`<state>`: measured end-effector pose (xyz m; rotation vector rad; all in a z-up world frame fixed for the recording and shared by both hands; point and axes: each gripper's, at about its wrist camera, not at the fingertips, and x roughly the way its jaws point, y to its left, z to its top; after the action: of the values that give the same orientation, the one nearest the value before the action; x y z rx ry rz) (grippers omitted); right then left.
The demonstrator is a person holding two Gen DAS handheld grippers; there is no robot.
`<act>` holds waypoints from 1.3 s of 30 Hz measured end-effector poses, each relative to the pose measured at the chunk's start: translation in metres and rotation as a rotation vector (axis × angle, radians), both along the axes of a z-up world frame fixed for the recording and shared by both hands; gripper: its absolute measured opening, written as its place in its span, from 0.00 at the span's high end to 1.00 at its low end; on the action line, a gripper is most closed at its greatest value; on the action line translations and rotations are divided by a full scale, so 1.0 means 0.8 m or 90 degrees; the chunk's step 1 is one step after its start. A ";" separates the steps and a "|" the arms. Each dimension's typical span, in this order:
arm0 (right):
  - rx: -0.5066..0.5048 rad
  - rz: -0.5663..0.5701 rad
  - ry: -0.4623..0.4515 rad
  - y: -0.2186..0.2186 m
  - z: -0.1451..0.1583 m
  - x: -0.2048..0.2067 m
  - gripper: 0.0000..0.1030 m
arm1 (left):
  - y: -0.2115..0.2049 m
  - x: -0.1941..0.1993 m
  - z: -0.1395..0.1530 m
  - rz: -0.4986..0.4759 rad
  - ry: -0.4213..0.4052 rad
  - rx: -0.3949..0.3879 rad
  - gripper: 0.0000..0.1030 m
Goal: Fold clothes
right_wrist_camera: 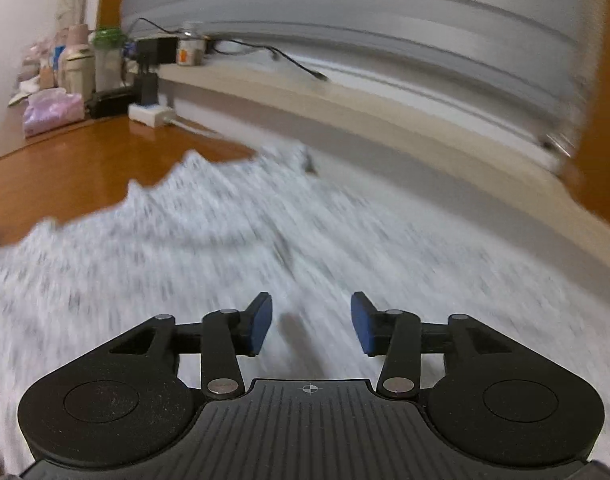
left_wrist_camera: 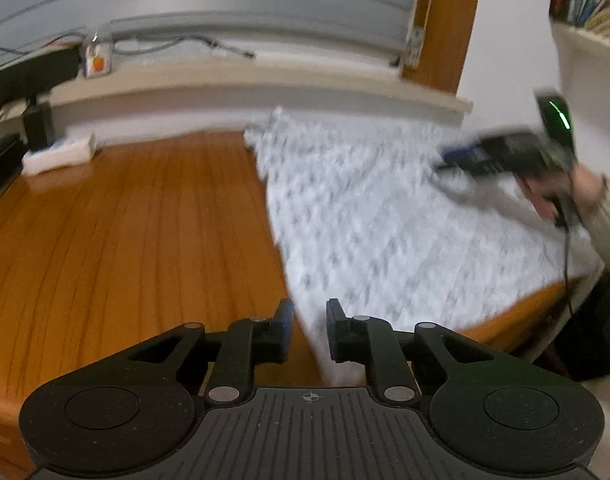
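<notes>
A white garment with a grey speckled pattern (left_wrist_camera: 385, 208) lies spread on the orange wooden table (left_wrist_camera: 125, 220). Its near corner runs between the fingers of my left gripper (left_wrist_camera: 309, 328), which stands open by a narrow gap; bare table shows between the left pad and the cloth edge. In the right wrist view my right gripper (right_wrist_camera: 311, 322) is open just above the middle of the garment (right_wrist_camera: 185, 240), with nothing between its blue pads. From the left wrist view, the right gripper (left_wrist_camera: 449, 160) is a blur over the garment's far right side, held by a hand (left_wrist_camera: 585, 188).
A white power strip (left_wrist_camera: 61, 154) and a black device (left_wrist_camera: 33, 72) sit by the window ledge (left_wrist_camera: 265, 84) at the back. Bottles and bags (right_wrist_camera: 65, 76) crowd the table's far left corner. A cable (right_wrist_camera: 289, 60) lies on the ledge. Shelves (left_wrist_camera: 593, 12) stand at right.
</notes>
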<state>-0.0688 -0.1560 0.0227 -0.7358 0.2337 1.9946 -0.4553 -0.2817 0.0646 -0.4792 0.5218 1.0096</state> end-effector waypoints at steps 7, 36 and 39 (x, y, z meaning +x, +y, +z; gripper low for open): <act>-0.012 -0.178 0.017 -0.117 -0.005 0.176 0.46 | 0.055 0.066 -0.004 -0.080 -0.004 -0.003 0.83; -0.012 -0.327 0.073 -0.123 -0.051 0.320 0.93 | 0.092 0.177 -0.014 -0.174 0.024 0.008 0.77; -0.008 -0.326 0.103 -0.125 -0.054 0.327 0.91 | 0.090 0.254 -0.004 -0.252 0.026 0.024 0.76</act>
<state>0.1930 -0.2556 -0.0203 -0.4626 0.4800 1.5612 -0.2519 -0.2099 0.0617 -0.3063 0.6047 0.6494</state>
